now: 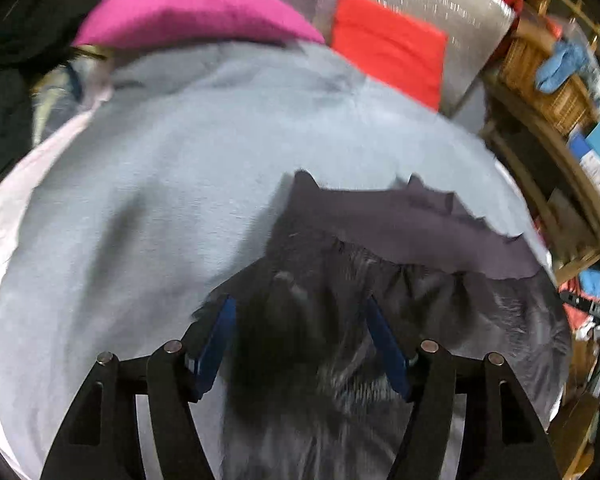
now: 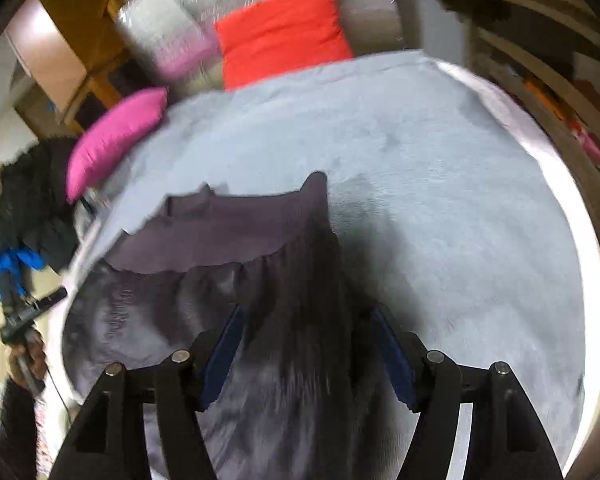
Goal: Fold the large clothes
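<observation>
left claw (image 1: 300, 328): jaws apart, gripping nothing, over dark garment (image 1: 380, 240) lying on bed (image 1: 140, 200) | right claw (image 2: 306, 338): also open, empty, over the same cloth | advice: we judge we should pinch matching corners evenly, lifting together so the fold stays square

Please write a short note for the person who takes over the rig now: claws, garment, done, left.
Left claw: open, dark garment between its pads, not pinched.
Right claw: open, same garment under it.
Garment lies on the light grey blanket, waistband on the far side, pink cushion and red cushion behind.
Done: garment laid down.
Left: probably smoothing and the further folds.
</observation>
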`<state>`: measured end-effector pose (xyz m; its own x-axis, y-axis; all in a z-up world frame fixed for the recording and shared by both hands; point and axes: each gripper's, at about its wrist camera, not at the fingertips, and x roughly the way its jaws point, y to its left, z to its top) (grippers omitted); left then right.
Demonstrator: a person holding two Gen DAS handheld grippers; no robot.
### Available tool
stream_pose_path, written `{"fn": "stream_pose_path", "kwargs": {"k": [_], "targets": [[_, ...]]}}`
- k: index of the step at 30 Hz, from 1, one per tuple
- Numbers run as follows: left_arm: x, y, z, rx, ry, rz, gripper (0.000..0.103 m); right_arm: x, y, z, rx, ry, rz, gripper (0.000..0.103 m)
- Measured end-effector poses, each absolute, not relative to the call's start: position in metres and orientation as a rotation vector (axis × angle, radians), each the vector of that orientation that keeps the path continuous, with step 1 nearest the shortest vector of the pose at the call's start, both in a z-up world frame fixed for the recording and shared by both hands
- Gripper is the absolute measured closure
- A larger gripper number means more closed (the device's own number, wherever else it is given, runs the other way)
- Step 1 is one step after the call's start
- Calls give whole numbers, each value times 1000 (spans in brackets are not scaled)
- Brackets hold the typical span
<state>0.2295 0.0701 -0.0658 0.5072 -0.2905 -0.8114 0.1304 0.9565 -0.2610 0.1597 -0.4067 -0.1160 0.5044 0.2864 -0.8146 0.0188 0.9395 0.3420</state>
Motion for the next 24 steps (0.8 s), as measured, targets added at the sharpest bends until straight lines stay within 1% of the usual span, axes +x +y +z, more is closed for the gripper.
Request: {"fn": "stream_pose_path", "kwargs": {"k": [4, 5, 6, 7, 8, 9, 10, 11, 13, 15, 17, 19, 20, 22, 23, 24], "targets": [[261, 61, -81, -192, 1066, -264, 35, 192, -406, -139, 322, 1109, 165, 33], [270, 60, -87, -198, 1093, -264, 35, 200, -404, -145, 321, 1135, 178, 35], [274, 60, -91, -203, 1108, -265, 37, 205, -401, -148, 320, 1152, 202, 51], [278, 59, -94, -196, 1113, -269, 68, 208, -398, -148, 307, 1156, 215, 66], [281, 56, -95, -160, 1118, -261, 80, 210, -393, -145, 279, 1145, 211, 76], [282, 56, -95, -157, 1117, -269, 86, 210, -391, -138, 250, 1125, 214, 89], [281, 56, -92, -164, 1107, -282, 90, 207, -389, -126, 226, 1091, 216, 90], [278, 55, -86, -148, 1075, -278, 91, 203, -388, -113, 202, 1053, 208, 92], [272, 54, -75, -137, 1017, -275, 92, 195, -392, -93, 181, 986, 187, 93], [272, 54, -82, -146, 1009, -261, 92, 192, -399, -94, 172, 971, 142, 93], [281, 48, -110, -131, 1097, -242, 91, 197, -404, -123, 170, 1032, 98, 93], [279, 45, -109, -129, 1083, -224, 90, 199, -401, -156, 176, 1105, 86, 93], [276, 43, -103, -116, 1069, -214, 89, 198, -399, -162, 181, 1101, 73, 93], [271, 41, -94, -76, 1064, -188, 80, 194, -399, -158, 204, 1062, 39, 89], [268, 41, -90, -63, 1061, -173, 78, 192, -400, -155, 204, 1056, 27, 82], [261, 42, -80, -52, 1041, -150, 77, 188, -400, -150, 188, 1058, 3, 71]]}}
